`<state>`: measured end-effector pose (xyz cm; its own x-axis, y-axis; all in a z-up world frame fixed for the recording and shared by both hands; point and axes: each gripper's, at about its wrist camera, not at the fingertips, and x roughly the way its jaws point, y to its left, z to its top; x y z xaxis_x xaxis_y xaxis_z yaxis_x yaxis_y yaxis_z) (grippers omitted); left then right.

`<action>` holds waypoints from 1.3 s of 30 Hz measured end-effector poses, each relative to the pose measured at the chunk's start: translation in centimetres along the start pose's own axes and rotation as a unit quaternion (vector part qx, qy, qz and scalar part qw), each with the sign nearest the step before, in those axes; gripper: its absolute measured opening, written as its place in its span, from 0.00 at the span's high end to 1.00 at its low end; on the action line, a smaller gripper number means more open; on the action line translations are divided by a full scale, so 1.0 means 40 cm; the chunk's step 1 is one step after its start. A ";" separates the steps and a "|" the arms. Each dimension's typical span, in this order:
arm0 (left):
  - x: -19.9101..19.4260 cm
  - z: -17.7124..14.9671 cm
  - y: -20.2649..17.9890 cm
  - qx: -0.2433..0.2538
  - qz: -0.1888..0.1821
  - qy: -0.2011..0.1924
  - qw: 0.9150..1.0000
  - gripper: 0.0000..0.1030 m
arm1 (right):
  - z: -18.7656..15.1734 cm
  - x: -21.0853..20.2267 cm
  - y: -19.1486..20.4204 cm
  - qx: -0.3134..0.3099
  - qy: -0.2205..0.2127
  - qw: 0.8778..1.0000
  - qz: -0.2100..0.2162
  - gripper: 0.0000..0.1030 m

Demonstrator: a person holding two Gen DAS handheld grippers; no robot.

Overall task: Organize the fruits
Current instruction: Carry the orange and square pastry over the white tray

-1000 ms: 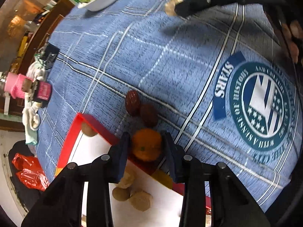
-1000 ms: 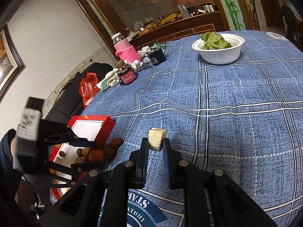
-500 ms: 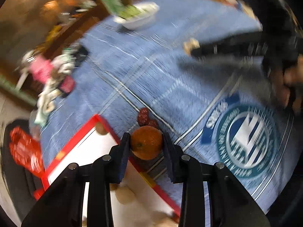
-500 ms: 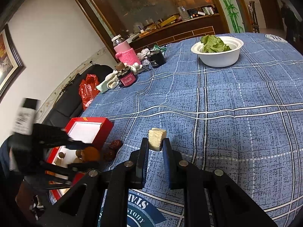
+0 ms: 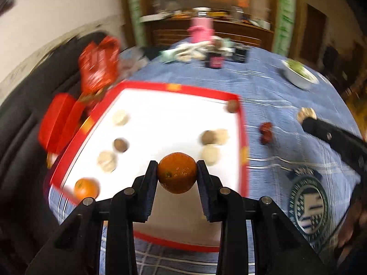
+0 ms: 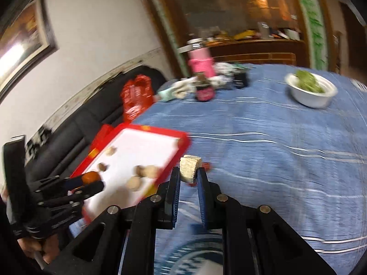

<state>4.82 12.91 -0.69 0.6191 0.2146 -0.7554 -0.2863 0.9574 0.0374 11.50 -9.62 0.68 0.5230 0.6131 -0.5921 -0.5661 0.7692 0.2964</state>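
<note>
My left gripper (image 5: 177, 176) pinches the orange (image 5: 177, 176) over the red tray (image 5: 242, 123), ready to drop it in; my right gripper (image 6: 188, 171) clamps a pale chunk (image 6: 189, 167), date (image 5: 266, 133) at three o'clock

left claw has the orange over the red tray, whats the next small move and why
Probably lower the left claw and set the orange on bare white tray floor: it hangs clamped above the tray, and another orange already lies near the tray's near left corner.

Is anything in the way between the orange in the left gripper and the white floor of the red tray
Nothing visible. The round orange in the left gripper hangs over bare white floor of the red-rimmed tray; pale round pieces lie just beside.
</note>
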 end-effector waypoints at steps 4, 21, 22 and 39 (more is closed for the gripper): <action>0.011 -0.001 0.053 -0.033 0.021 0.001 0.999 0.69 | 0.008 0.059 0.093 -0.026 0.016 0.999 0.015 0.86; 0.061 -0.003 0.162 -0.100 0.068 -0.011 0.993 0.69 | -0.033 0.198 0.251 -0.081 0.078 0.993 0.031 0.86; 0.061 -0.002 0.160 -0.099 0.068 -0.013 0.993 0.69 | -0.034 0.200 0.252 -0.082 0.079 0.993 0.029 0.86; 0.089 0.011 0.162 -0.090 0.062 0.003 0.994 0.69 | -0.037 0.229 0.254 -0.084 0.094 0.992 0.008 0.82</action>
<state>5.49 19.97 -2.84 0.5672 0.3263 -0.7562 -0.4863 0.8737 0.0122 9.61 3.54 -2.84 0.3947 0.5684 -0.7219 -0.6803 0.7089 0.1862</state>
